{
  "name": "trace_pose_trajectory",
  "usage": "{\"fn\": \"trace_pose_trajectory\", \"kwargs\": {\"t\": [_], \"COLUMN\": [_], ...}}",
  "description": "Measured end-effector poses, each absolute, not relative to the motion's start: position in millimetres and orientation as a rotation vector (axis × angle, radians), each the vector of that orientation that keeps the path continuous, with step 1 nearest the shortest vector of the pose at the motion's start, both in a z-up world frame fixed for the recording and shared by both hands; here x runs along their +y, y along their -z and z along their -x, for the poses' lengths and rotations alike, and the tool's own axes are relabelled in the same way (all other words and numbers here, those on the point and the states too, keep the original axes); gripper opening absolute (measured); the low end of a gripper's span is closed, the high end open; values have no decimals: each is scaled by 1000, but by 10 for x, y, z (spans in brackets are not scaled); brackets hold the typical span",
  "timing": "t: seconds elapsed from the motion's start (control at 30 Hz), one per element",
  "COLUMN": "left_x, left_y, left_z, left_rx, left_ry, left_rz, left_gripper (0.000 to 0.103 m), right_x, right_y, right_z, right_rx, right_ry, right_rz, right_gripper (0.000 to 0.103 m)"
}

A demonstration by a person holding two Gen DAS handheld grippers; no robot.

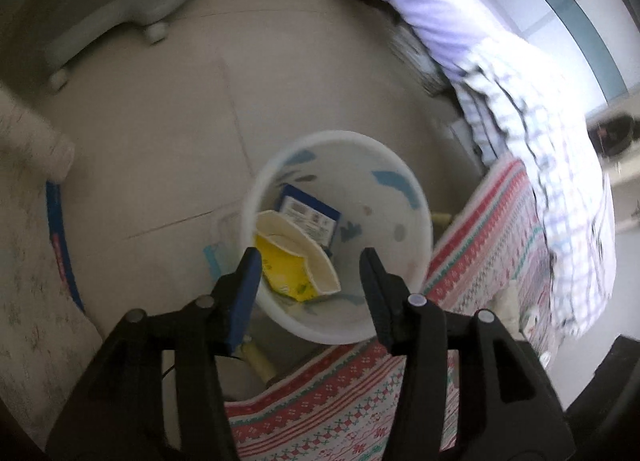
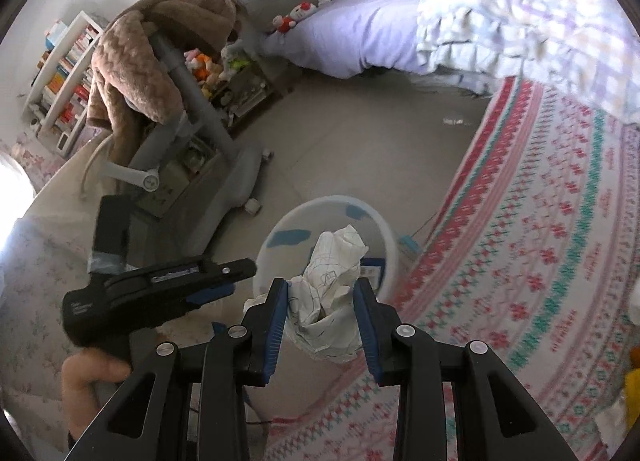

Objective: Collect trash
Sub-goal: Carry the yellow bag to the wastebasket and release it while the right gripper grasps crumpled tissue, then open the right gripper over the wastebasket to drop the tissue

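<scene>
A white trash bin (image 1: 404, 245) with blue marks stands on the floor below my left gripper (image 1: 310, 261), which is open and empty right above its mouth. Inside lie a yellow and cream carton (image 1: 292, 257) and a blue box (image 1: 310, 213). In the right wrist view my right gripper (image 2: 320, 297) is shut on a crumpled white paper (image 2: 332, 285) with pen lines, held just in front of and above the bin (image 2: 276, 257). The left gripper's body (image 2: 160, 285) shows at the left there, held by a hand.
A table with a red, green and white patterned cloth (image 2: 540, 245) lies right of the bin. A bed with lilac sheets (image 2: 360, 29) and checked quilt is behind. A grey wheeled chair base (image 2: 224, 181), a brown blanket and a bookshelf stand at left on the tiled floor.
</scene>
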State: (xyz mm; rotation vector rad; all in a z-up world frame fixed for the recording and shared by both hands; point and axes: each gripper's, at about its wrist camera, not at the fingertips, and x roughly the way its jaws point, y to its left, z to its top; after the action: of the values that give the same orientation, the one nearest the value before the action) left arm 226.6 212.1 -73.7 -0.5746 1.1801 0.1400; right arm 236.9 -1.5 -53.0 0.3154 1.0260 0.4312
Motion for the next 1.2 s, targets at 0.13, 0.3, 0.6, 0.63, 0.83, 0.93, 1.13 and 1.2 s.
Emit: {"fn": "trace_pose_trajectory", "kwargs": {"t": [0.13,0.3,0.6,0.63,0.83,0.93,1.13,1.2], "left_x": [2357,2436,2368,2347,2091,1948,1569,1382], "left_y": [838,830,845,845,781,767,623,566], "left_z": [-2155,-2113,-2134,-2141,-2147,-2145,-2121,-2101], "left_rx": [1187,1169,1197,1201,1209,1218,1199,1184], "left_ry": [-247,-299,-293,-289,-263,-245,-195,-173], "left_rz": [677,702,680,673,561,508,400,342], "left_gripper": [55,55,55,55,55,55,56,57], "right_x": [119,349,592,590,333,220,-146,-326], "right_y": [710,869,896,901,912,863,698,644], "right_z": [-2466,-2609,-2722,-2705,-2550,-2446,-2156,-2031], "right_rx": [1055,1077,1088,1090,1099,1105,1097,1101], "right_ry": [-441,-449,-410,-407,-383,-375,-343,-321], "right_rz": [-349,-353,-273,-263,-259,-234,-207,-197], "right_gripper": [35,36,54,54,54,54,54,54]}}
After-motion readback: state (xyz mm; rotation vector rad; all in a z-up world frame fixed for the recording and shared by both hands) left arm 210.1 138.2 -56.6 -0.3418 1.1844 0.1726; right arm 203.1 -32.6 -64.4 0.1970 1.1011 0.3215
